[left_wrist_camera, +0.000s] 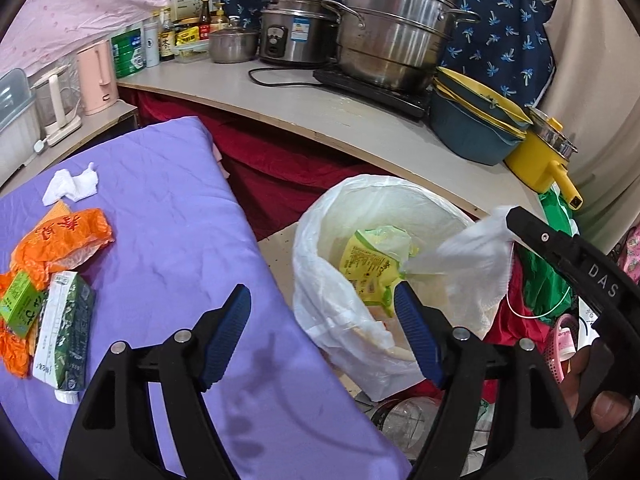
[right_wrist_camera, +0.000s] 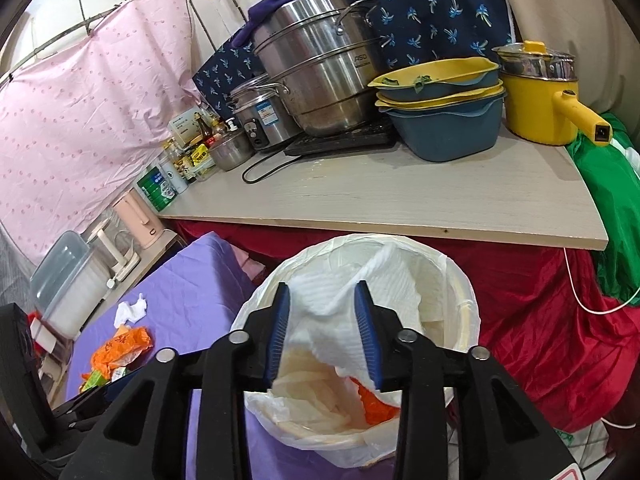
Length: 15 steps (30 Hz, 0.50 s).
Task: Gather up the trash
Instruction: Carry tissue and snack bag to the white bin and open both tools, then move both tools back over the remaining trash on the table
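Observation:
A bin lined with a white bag (left_wrist_camera: 320, 264) (right_wrist_camera: 460, 280) stands beside a purple-covered table (left_wrist_camera: 168, 216) (right_wrist_camera: 192, 292). My right gripper (right_wrist_camera: 324, 336) is above the bin, open, with a white paper towel (right_wrist_camera: 336, 320) (left_wrist_camera: 468, 256) loose between its fingers. My left gripper (left_wrist_camera: 324, 332) is open and empty over the table edge. On the table lie a crumpled tissue (left_wrist_camera: 72, 186) (right_wrist_camera: 130, 310), an orange wrapper (left_wrist_camera: 60, 240) (right_wrist_camera: 120, 346), a small green box (left_wrist_camera: 18, 304) and a green-and-white carton (left_wrist_camera: 64, 336). A yellow-green packet (left_wrist_camera: 372, 264) lies in the bin.
A counter (left_wrist_camera: 320, 116) (right_wrist_camera: 400, 200) behind holds steel pots (left_wrist_camera: 392, 32), a rice cooker (left_wrist_camera: 292, 28), stacked basins (left_wrist_camera: 472, 120), a yellow pot (left_wrist_camera: 544, 160) and bottles. Red cloth (right_wrist_camera: 552, 344) hangs under it. A pink kettle (left_wrist_camera: 98, 76) stands at the left.

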Each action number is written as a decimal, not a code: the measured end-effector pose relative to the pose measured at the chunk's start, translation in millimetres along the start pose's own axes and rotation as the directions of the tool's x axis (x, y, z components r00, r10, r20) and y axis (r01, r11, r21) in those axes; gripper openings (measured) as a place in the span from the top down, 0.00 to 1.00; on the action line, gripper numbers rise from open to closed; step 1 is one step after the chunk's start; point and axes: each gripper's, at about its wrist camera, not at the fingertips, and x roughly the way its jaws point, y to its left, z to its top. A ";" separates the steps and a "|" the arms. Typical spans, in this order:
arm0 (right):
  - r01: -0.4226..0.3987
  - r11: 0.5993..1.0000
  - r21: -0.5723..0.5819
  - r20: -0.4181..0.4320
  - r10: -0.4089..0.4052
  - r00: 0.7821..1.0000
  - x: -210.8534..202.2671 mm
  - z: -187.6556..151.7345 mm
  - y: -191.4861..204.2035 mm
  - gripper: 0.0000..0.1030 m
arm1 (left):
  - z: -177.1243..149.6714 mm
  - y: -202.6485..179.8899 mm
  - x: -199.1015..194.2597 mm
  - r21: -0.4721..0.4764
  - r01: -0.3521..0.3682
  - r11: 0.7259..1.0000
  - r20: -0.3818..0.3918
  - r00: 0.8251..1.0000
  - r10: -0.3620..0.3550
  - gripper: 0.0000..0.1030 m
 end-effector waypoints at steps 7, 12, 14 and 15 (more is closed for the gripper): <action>0.004 1.000 -0.014 0.011 -0.004 1.000 -1.9 3.2 12.1 0.60 | -5.1 17.2 -14.4 -0.022 -0.018 1.000 0.019 1.000 0.019 0.32; -0.012 0.999 -0.031 0.013 0.012 1.000 -9.0 -1.6 27.6 0.56 | -8.2 29.7 -25.3 -0.033 -0.041 0.999 0.035 0.998 0.042 0.32; -0.022 0.999 -0.042 0.006 0.022 1.000 -11.4 -6.8 36.1 0.55 | -10.1 36.8 -29.4 -0.043 -0.051 0.998 0.038 0.998 0.053 0.32; -0.028 0.999 -0.046 0.003 0.028 1.000 -12.6 -9.1 39.4 0.54 | -11.0 39.7 -31.2 -0.046 -0.056 0.997 0.039 0.998 0.058 0.32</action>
